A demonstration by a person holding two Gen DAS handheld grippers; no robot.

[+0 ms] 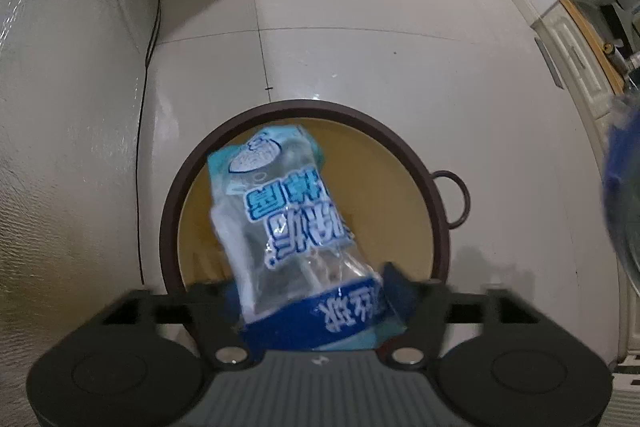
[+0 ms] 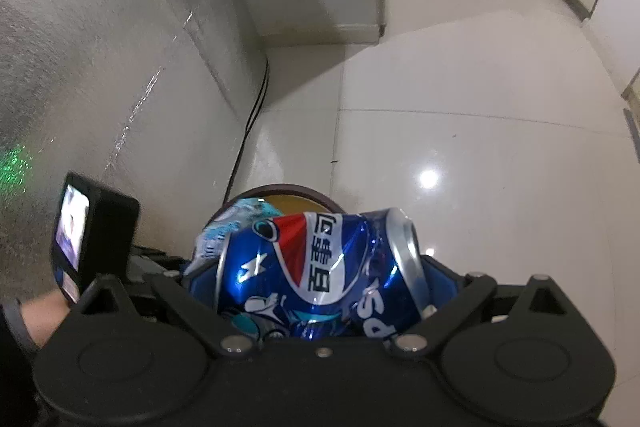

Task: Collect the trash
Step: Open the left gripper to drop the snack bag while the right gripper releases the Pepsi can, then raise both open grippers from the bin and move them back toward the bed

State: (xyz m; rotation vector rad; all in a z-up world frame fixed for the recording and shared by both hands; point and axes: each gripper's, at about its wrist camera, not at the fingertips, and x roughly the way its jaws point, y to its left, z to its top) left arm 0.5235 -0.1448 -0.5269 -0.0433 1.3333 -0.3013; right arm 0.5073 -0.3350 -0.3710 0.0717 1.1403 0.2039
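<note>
Crinkled clear plastic wrapper with blue and white print [image 1: 280, 219] sits pinched at its lower end between the fingers of the left tool [image 1: 316, 319], its free end hanging above the open mouth of a round brown-rimmed bin with a tan inside [image 1: 436, 203]. That bin stands on the glossy white tiled floor [image 1: 400, 47], beside a pale textured wall [image 1: 60, 107] along which a thin black cable [image 1: 142, 131] runs. A dented blue Pepsi can [image 2: 316, 267] lies sideways, clamped in the right tool [image 2: 320, 291], near the bin, whose rim shows just beyond it.
</note>
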